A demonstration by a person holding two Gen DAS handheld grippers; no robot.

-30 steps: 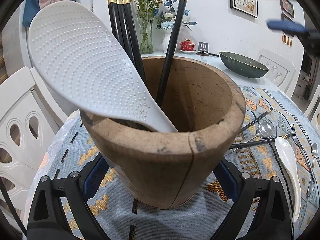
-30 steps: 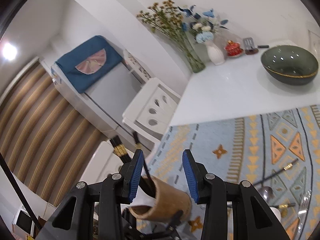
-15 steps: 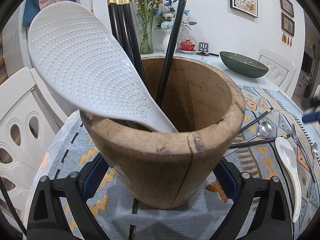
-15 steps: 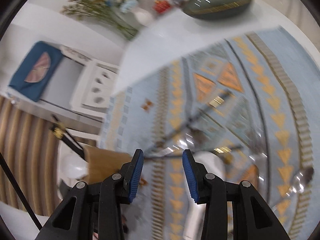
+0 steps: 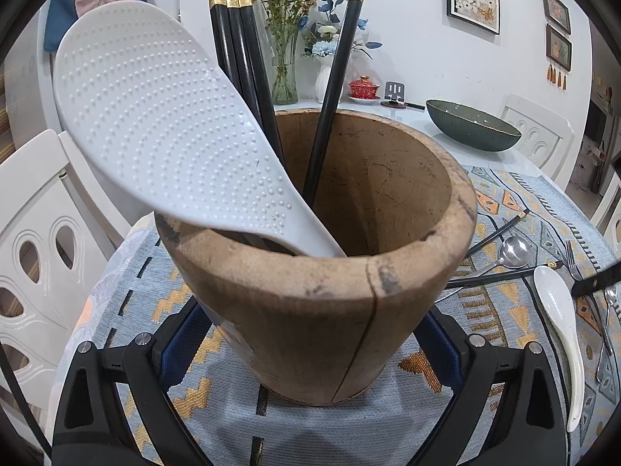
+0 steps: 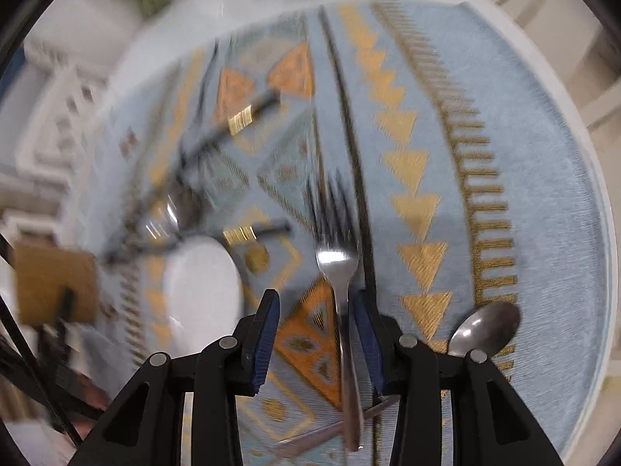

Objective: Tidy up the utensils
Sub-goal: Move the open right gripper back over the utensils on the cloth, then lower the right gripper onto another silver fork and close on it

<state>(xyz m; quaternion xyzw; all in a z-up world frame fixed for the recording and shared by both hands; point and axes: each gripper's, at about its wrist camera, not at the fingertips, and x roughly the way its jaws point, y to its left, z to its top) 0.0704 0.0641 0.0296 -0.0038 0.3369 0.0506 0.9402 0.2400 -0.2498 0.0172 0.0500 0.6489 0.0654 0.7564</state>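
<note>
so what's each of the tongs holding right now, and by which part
The left tongs clasp the wooden utensil holder low on its sides. The right tongs hold nothing; their fingers straddle the fork handle, still apart.

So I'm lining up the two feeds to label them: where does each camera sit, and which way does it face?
Left wrist: on the left gripper, looking forward and slightly down at the wooden holder between its fingers; both black fingers show.
Right wrist: on the right gripper, looking steeply down at the patterned cloth and a fork; both blue-padded fingers show.
Shared: holder, cloth, fork, white spoon, chopsticks on the cloth.
</note>
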